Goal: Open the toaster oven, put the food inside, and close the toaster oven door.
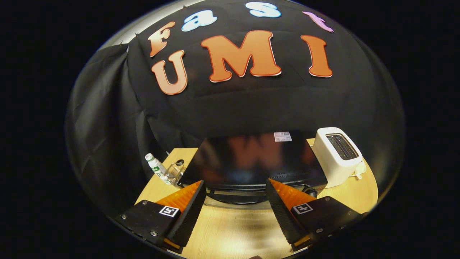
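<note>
A black toaster oven [251, 158] with a glossy top stands on the wooden table [237, 230], just beyond my fingers. I look down on it from above, so its front face is mostly hidden; a strip of its front edge [235, 192] shows between the fingertips. My gripper [235, 189] is open, its two orange-and-black fingers [187, 212] spread wide above the table with nothing between them.
A white pop-up toaster [336, 154] stands right of the oven. On the oven's left are a small white bottle [155, 166] and a clear glass [176, 173]. Bare wood lies under and between the fingers.
</note>
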The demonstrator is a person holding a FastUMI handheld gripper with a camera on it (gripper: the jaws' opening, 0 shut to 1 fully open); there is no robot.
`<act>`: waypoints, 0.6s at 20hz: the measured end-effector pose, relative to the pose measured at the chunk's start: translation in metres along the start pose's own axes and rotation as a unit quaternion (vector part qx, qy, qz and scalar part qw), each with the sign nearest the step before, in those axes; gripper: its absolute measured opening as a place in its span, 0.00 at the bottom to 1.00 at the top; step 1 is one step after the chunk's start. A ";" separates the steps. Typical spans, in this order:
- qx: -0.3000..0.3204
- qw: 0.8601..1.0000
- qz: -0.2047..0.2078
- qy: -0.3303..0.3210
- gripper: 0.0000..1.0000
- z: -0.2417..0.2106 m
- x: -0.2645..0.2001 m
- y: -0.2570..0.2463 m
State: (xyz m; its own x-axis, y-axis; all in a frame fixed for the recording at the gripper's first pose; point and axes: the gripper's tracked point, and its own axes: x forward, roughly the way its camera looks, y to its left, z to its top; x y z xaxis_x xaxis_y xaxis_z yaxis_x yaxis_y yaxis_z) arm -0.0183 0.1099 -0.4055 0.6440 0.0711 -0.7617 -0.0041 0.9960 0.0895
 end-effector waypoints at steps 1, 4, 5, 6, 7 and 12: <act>-0.005 1.000 -0.012 -0.003 0.99 -0.002 0.006 -0.004; -0.012 0.999 -0.048 0.003 0.99 -0.015 0.021 -0.013; -0.013 0.999 -0.051 0.008 0.99 -0.020 0.025 -0.012; -0.016 0.998 -0.054 0.014 0.99 -0.027 0.028 -0.010; -0.031 0.998 -0.060 0.007 0.98 -0.028 0.025 -0.009; -0.046 0.998 -0.047 -0.015 0.96 -0.032 0.022 -0.001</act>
State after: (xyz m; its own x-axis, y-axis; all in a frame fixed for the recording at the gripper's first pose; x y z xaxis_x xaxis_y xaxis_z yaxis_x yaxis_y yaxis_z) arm -0.0290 0.1122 -0.4431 0.6678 -0.0229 -0.7440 -0.0118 0.9991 -0.0412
